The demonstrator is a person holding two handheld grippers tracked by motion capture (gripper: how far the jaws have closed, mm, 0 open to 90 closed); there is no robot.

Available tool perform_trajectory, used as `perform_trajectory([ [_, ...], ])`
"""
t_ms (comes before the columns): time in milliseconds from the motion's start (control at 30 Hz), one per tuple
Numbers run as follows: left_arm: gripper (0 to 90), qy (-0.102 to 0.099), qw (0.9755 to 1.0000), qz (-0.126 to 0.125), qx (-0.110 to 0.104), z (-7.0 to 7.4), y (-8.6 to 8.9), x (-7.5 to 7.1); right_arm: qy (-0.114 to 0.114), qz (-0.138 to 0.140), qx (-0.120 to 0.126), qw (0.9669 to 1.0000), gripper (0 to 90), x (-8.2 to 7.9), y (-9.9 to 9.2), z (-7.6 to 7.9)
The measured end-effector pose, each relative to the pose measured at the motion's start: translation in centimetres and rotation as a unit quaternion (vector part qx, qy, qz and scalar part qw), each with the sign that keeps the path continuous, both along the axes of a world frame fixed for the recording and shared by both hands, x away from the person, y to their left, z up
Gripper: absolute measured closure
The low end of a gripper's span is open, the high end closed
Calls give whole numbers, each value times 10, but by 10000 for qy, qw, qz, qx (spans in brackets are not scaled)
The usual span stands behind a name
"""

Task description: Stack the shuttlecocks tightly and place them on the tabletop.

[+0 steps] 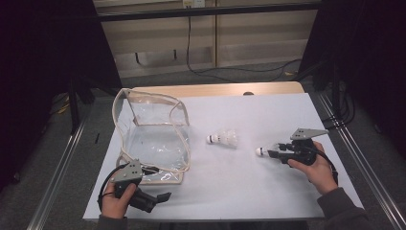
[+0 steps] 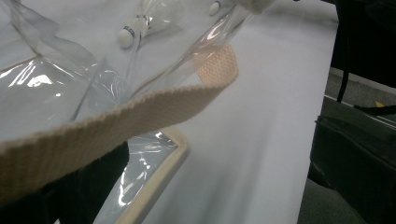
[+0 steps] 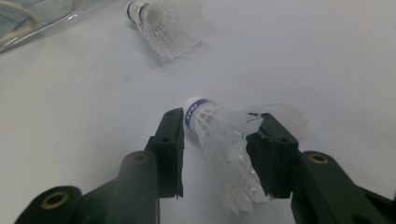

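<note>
On the right side of the white table, the right gripper has a white shuttlecock between its jaws — they stand apart, and the left one is clear of the cork, so the grip looks released. A second shuttlecock lies near the table's middle, just right of the clear plastic bag. At the near left corner, the left gripper rests by the bag — its webbing strap crosses close before that gripper's camera, and whether its jaws are parted I cannot tell.
</note>
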State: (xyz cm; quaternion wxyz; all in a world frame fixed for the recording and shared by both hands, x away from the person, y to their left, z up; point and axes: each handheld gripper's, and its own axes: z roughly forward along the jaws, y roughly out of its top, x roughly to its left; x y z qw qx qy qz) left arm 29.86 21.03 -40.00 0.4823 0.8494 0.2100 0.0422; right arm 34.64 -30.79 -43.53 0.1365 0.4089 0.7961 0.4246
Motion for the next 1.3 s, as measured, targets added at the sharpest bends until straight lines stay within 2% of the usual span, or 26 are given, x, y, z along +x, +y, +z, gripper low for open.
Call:
perform_trajectory([
  [267,46,-11,10000,14,-14,0,0,0,-26,-27,7,10000,524,-2,-5,-3],
  [533,46,-16,10000,11,-23,0,0,0,14,-138,73,9999,393,-5,-7,-4],
  [767,46,-27,10000,4,3,0,0,0,-29,-178,112,9998,334,-7,-11,-5],
  [833,46,-19,10000,6,-3,0,0,0,-32,-202,56,9998,307,-7,-12,-5],
  [1033,46,-31,10000,-2,-16,0,0,0,-21,-201,7,9998,314,-7,-11,-7],
  [1300,46,-29,10000,1,-23,0,0,-1,27,20,-48,10000,477,-7,-7,-12],
])
